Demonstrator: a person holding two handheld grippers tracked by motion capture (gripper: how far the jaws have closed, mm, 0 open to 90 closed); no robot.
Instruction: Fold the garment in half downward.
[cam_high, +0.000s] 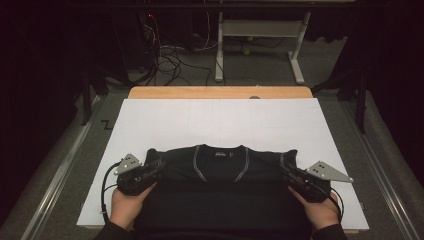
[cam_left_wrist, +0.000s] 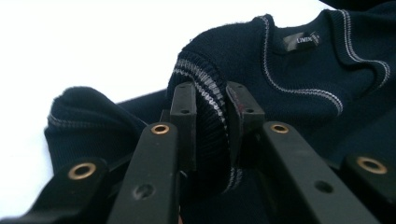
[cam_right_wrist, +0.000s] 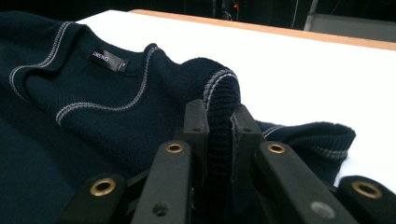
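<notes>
Navy knit: the sweater (cam_high: 220, 167) is a dark blue knitted garment with pale grey stitched lines around a V-shaped neck and a small black woven label (cam_high: 220, 155) inside the collar.
Place: the sweater lies flat on the near half of the white sheet (cam_high: 220, 120), its lower part hanging over the sheet's near edge, collar towards the far side.
White sheet: smooth, matt, rectangular; a strip of pale wooden table (cam_high: 220, 92) shows beyond its far edge.
Left gripper (cam_left_wrist: 210, 100): black, hard-edged jaws closed on a bunched fold of ribbed, grey-striped knit at the sweater's left shoulder; fabric bulges between the pads.
Right gripper (cam_right_wrist: 218, 116): jaws pinched likewise on a ribbed, striped fold at the sweater's right shoulder.
Hands: the left hand (cam_high: 129, 202) and the right hand (cam_high: 320, 209) hold the grippers at the sweater's two outer corners.
Sleeves: soft rounded cuffs (cam_right_wrist: 327, 140) lie crumpled on the sheet just outside each shoulder.
</notes>
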